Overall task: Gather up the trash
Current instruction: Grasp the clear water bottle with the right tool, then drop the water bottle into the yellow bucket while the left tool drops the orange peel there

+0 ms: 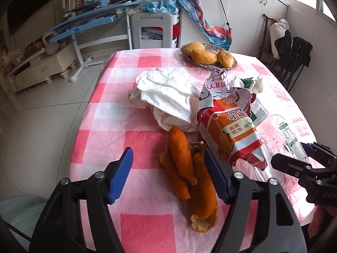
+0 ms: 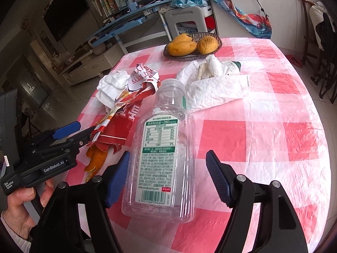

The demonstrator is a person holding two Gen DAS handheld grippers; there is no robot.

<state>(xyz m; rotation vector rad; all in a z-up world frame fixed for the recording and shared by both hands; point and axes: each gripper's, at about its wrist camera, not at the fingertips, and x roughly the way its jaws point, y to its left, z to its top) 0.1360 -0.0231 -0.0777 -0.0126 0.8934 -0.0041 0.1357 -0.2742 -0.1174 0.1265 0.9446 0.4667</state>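
Note:
Curled orange peel (image 1: 185,168) lies on the pink checked tablecloth (image 1: 105,147) between the blue pads of my left gripper (image 1: 169,175), close to the right pad and clear of the left one; the jaws stand open. Just beyond it are a torn red-orange snack wrapper (image 1: 231,130) and crumpled white tissue (image 1: 168,92). An uncapped clear plastic bottle (image 2: 164,158) lies label-up between the pads of my right gripper (image 2: 167,179), which is open with a gap at the right pad. The left gripper (image 2: 82,130) shows beside the wrapper (image 2: 122,122).
A wicker basket (image 1: 233,64) of mangoes stands at the table's far side. More white tissue (image 2: 217,88) lies behind the bottle. The table's rounded edge drops to tiled floor on the left. Dark chairs (image 1: 294,59) stand at the right. A hand (image 2: 25,198) holds the left gripper.

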